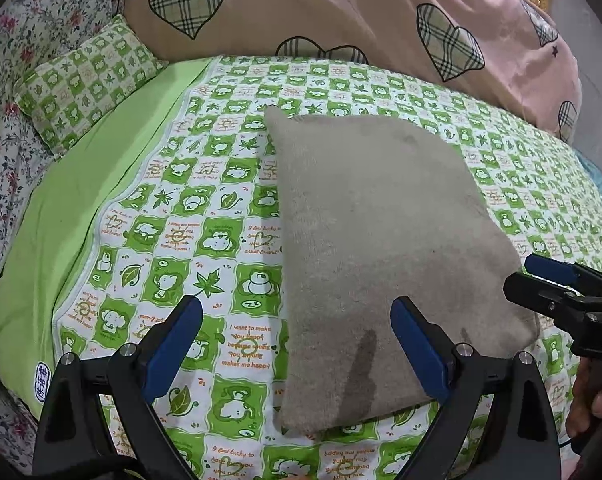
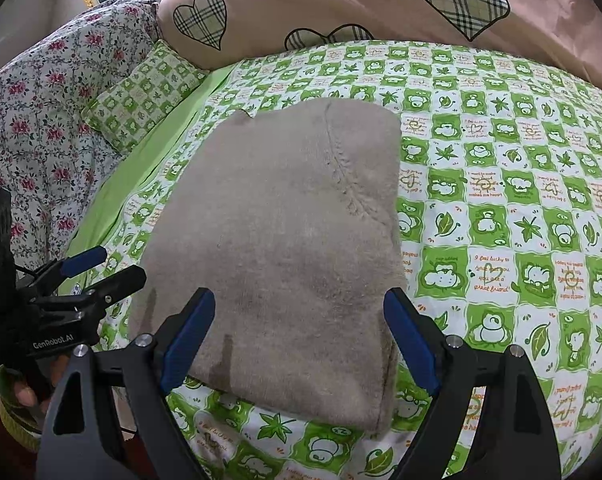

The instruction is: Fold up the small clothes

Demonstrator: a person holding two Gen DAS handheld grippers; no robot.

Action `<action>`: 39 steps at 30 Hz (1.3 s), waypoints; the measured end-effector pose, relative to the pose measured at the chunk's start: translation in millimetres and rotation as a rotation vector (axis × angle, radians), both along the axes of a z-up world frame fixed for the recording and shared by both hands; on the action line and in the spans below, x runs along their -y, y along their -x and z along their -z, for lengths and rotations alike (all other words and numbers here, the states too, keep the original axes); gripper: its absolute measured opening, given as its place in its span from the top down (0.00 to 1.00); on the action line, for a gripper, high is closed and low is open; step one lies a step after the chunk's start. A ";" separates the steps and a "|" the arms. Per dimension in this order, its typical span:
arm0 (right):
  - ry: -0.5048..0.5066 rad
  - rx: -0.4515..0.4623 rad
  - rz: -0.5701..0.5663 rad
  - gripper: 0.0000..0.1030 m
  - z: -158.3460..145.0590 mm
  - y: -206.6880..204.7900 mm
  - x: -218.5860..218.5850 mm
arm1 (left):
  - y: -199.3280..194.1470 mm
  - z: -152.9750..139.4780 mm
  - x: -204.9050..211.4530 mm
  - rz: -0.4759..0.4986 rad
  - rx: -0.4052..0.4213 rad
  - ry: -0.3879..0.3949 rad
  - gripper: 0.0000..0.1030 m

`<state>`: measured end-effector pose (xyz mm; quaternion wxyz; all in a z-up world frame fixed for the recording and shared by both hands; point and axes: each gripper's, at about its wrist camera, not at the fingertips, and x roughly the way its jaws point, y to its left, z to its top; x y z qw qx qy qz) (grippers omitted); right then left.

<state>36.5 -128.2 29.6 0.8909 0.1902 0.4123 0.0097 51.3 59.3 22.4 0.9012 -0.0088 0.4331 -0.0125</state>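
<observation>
Blue-padded left gripper [image 1: 297, 344] tilts down over the near edge of the folded grey fleece garment [image 1: 381, 248], jaws spread wide, holding nothing. Right gripper [image 2: 299, 338] is likewise released and empty, angled down over the garment's near right corner. Garment lies flat, fuzzy, roughly rectangular, on the green checked bedsheet [image 2: 501, 216].

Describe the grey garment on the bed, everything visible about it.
The grey-beige garment looks like soft, fuzzy knit or fleece, folded into a rough rectangle with layered edges at its near right corner. A stitched seam runs down its upper part, and a darker streak marks the near edge. It lies flat on the green-and-white patterned sheet, touching only that. Both claws, left and right, hover open above its near edge, not gripping it.
</observation>
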 end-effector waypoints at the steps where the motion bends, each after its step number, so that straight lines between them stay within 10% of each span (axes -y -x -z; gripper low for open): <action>1: 0.000 -0.001 0.002 0.16 0.3 0.5 0.2 | -0.2 0.1 0.4 -0.001 0.000 -0.004 0.07; 39: -0.006 0.004 0.002 0.16 -2.3 -1.4 0.7 | 4.8 -1.5 10.0 0.028 0.012 -0.024 0.07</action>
